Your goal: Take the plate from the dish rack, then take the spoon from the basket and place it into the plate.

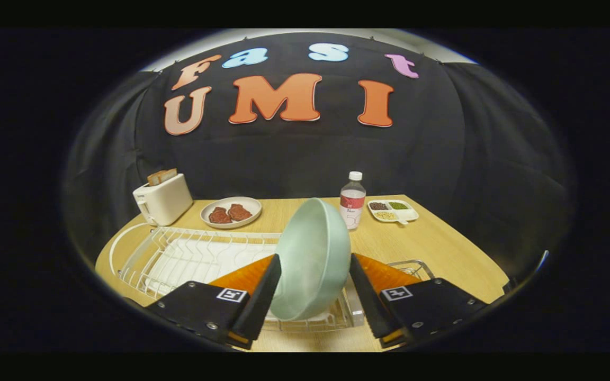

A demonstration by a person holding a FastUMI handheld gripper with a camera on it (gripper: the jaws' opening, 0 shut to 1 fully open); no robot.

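Note:
A pale green plate (313,254) stands on edge, tilted, over the near end of the white wire dish rack (188,254). My gripper (314,263) has the plate between its fingers. The left finger (262,296) lies against the plate's hollow side and the right finger (366,296) against its back, so both press on it. The plate's lower edge hangs just above the rack's wires. A small wire basket (413,266) peeks out beyond the right finger, with its contents hidden by that finger.
On the wooden table (442,243), beyond the rack, are a white toaster (163,200) with bread in it, a plate of brown food (231,211), a bottle (352,201) and a small divided tray (393,210).

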